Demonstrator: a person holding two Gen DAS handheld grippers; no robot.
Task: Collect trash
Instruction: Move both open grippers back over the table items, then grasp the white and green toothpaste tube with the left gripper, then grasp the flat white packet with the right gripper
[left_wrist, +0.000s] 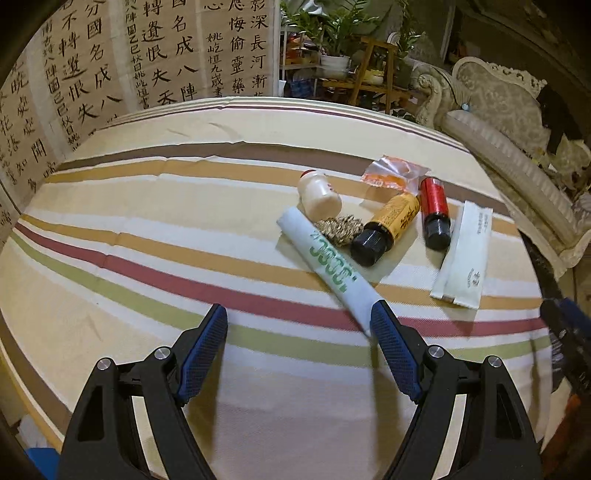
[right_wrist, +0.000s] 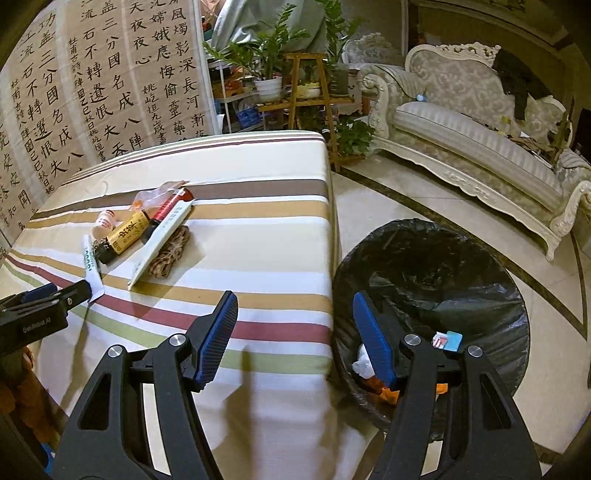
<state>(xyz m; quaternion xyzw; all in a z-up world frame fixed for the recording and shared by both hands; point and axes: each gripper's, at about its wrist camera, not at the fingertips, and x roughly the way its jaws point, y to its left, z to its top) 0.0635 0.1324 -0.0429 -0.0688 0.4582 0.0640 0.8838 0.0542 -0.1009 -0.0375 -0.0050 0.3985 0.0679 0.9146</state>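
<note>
Trash lies in a cluster on the striped tablecloth (left_wrist: 147, 221): a white tube with green print (left_wrist: 328, 262), a small white bottle (left_wrist: 319, 194), a yellow bottle (left_wrist: 388, 229), a red bottle (left_wrist: 435, 212), a brown twine ball (left_wrist: 340, 229), an orange wrapper (left_wrist: 395, 171) and a white sachet (left_wrist: 465, 254). My left gripper (left_wrist: 299, 321) is open, its right finger at the tube's near end. My right gripper (right_wrist: 293, 310) is open and empty above the table's right edge, beside a bin with a black liner (right_wrist: 428, 269). The left gripper (right_wrist: 48, 295) shows at the right wrist view's left edge.
The bin stands on the tiled floor (right_wrist: 406, 192) right of the table and holds several scraps (right_wrist: 448, 339). A calligraphy screen (left_wrist: 147, 55) backs the table. A white sofa (right_wrist: 480, 140) and a plant stand (right_wrist: 306, 81) are beyond.
</note>
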